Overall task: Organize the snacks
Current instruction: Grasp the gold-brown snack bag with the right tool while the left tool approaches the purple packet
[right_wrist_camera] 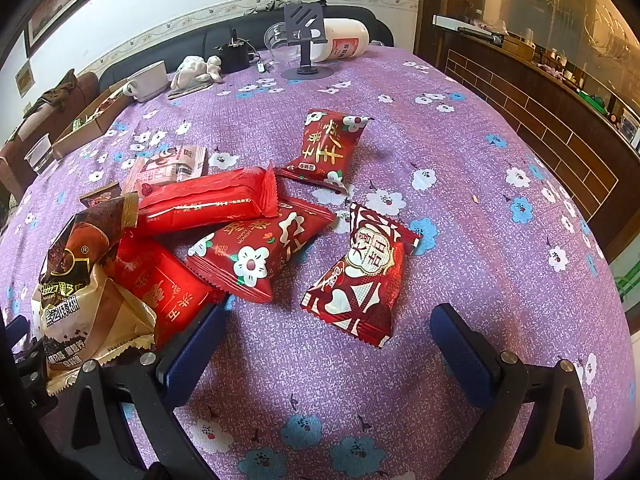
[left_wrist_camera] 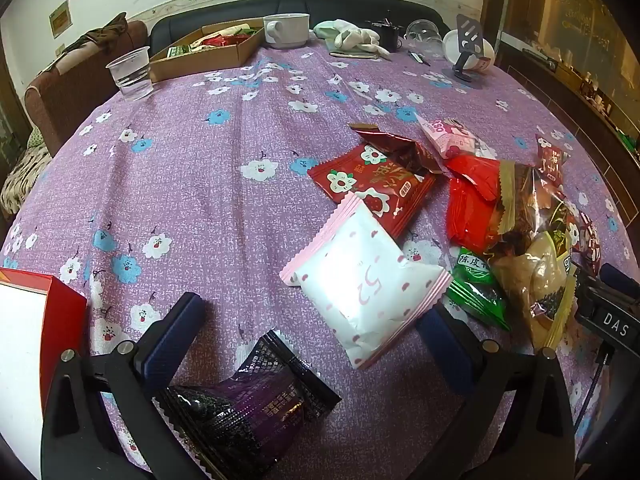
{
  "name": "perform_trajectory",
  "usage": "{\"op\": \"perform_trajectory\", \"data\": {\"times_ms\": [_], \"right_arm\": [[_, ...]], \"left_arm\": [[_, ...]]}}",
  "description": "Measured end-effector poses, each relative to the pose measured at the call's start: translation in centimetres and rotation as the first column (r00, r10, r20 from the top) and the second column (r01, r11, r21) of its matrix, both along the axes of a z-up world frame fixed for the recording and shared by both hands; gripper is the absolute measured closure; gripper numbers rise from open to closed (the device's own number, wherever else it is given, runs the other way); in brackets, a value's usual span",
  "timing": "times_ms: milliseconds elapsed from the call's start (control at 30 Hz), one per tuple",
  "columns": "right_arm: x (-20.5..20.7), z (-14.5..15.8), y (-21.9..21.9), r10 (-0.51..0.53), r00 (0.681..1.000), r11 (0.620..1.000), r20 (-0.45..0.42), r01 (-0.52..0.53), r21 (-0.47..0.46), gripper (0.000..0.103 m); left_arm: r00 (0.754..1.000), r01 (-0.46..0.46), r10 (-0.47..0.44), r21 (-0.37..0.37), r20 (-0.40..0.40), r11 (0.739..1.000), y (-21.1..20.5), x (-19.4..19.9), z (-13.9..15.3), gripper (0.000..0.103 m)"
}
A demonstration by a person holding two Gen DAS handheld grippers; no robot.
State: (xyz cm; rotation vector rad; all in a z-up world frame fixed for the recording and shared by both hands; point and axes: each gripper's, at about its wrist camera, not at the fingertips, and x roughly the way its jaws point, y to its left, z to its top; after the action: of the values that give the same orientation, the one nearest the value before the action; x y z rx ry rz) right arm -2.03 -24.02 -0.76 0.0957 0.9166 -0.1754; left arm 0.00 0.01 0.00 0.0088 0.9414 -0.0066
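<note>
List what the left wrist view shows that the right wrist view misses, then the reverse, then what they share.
Left wrist only: white-and-pink packet, black-purple packet, green packet, red box.
Right wrist only: dark red heart-print packet, lying apart from the pile.
Shared: the cardboard box, white mug, phone stand.

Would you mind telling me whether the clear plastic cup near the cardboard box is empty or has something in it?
Partly filled: the clear plastic cup shows a clear liquid in its lower part, beside the cardboard box.
</note>
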Motion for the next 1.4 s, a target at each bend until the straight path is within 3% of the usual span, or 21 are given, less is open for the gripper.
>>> {"op": "perform_trajectory", "data": {"times_ms": [433, 500, 600, 733, 833, 933, 1067, 1133, 1200, 1300, 1400], "right_arm": [[0.0, -0.1, 0.1, -0.001, 1.0, 1.0, 0.003, 0.001, 0.0, 0.0], [0.0, -0.1, 0.1, -0.007, 1.0, 1.0, 0.001, 0.007, 0.001, 0.0], [-0.4, 0.0, 0.2, 0.021, 1.0, 1.0, -0.008, -0.021, 0.002, 0.0], [-1.7, 0.1, -0.1, 0.114, 0.993, 0.993, -0.03, -0.114, 0.017, 0.0], [-4.4, 0.6, -0.4, 0.118, 0.993, 0.986, -0.01, -0.116, 0.116, 0.0], [-6.1, 1.3, -0.4, 0.16, 0.986, 0.933, 0.049, -0.167, 0.317, 0.0], [-7.0, 2.1, 1.0, 0.207, 0.973, 0.765, 0.106, -0.229, 0.602, 0.0], [-6.1, 2.3, 2.4, 0.205, 0.973, 0.716, 0.102, -0.22, 0.663, 0.0], [-4.9, 1.9, 3.4, 0.216, 0.974, 0.697, 0.073, -0.206, 0.687, 0.0], [-3.3, 0.8, 3.6, 0.164, 0.986, 0.66, 0.037, -0.137, 0.739, 0.001], [-1.3, -0.3, 2.9, 0.108, 0.994, 0.59, 0.019, -0.079, 0.803, 0.005]], "left_arm": [[0.999, 0.038, -0.038, 0.005, -0.036, 0.999, 0.0, -1.5, 0.2, 0.0], [0.999, 0.001, 0.001, 0.025, -0.052, 1.0, 0.1, -2.3, 0.6, 0.0], [0.999, -0.035, 0.034, 0.037, 0.018, 0.999, 1.0, -5.1, 2.4, 0.0], [0.983, -0.009, -0.002, 0.056, 0.184, 0.998, 3.0, -9.9, 6.3, 0.0], [0.967, -0.004, -0.029, 0.13, 0.252, 0.991, 4.7, -12.1, 7.5, 0.0], [0.975, 0.0, -0.024, 0.11, 0.221, 0.994, 6.8, -13.4, 7.9, 0.0], [0.972, 0.034, -0.053, 0.085, 0.231, 0.996, 7.8, -16.1, 8.1, 0.0], [0.969, 0.048, -0.069, 0.093, 0.236, 0.994, 7.7, -17.0, 7.7, 0.0], [0.968, 0.069, -0.087, 0.081, 0.236, 0.994, 7.5, -17.3, 7.2, 0.0], [0.971, 0.096, -0.112, 0.083, 0.211, 0.992, 6.9, -17.5, 6.1, 0.0], [0.974, 0.097, -0.116, 0.104, 0.193, 0.99, 6.3, -16.8, 5.5, 0.0]]}}
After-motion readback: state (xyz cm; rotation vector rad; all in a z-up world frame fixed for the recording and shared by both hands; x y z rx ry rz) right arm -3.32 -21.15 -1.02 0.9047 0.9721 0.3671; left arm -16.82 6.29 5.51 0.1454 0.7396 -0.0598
